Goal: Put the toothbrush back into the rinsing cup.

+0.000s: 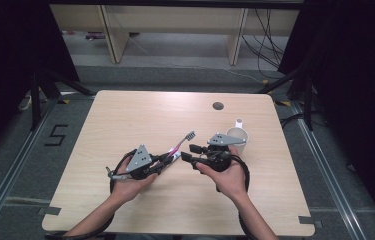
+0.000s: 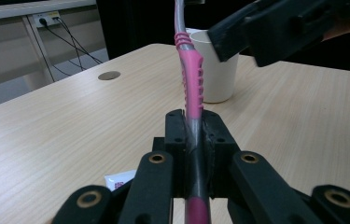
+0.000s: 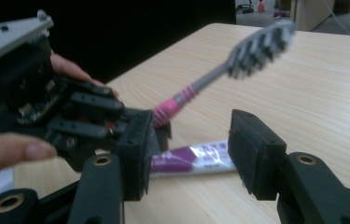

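A pink and grey toothbrush [image 1: 181, 144] sticks up and away from my left gripper [image 1: 166, 160], bristle head in the air. In the left gripper view the jaws are shut on its handle [image 2: 194, 135]. A white and purple toothpaste tube [image 3: 186, 159] lies flat on the table [image 1: 135, 120], just under the toothbrush. My right gripper [image 3: 196, 154] stands open, its jaws low over the table on either side of the tube and the pads apart from it. In the high view the right gripper [image 1: 190, 152] points left, close to the left gripper's tips.
A white cup [image 1: 237, 137] stands upright just behind the right gripper, also seen as the cup [image 2: 214, 70] past the toothbrush. A round cable hole [image 1: 218, 106] sits near the table's far edge. Bare wood spreads to the left and front.
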